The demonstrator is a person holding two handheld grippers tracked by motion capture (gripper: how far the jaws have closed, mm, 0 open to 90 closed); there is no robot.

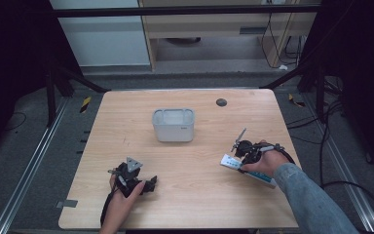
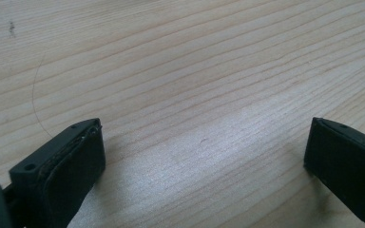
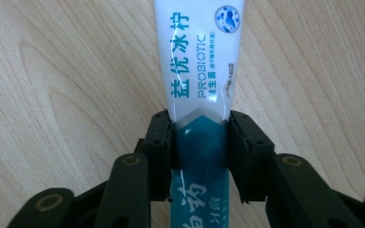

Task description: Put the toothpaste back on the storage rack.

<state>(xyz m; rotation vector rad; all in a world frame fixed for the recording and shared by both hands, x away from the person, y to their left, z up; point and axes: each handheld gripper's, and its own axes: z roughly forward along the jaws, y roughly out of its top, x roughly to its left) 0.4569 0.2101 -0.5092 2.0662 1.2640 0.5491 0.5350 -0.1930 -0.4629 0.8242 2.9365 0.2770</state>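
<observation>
Toothpaste tube, white w/ teal band and "PROBIOTIC" print, lies at right side of wooden tabletop, pinched across its width by right hand-held gripper, jaws pressed on both edges. Left hand-held gripper rests near front-left of tabletop, jaws spread wide, bare wood between. Grey bin sits mid-tabletop, well apart from both.

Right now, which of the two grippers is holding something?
The right gripper: its jaws are shut on the white-and-teal toothpaste tube. The left gripper is open over bare table.
</observation>
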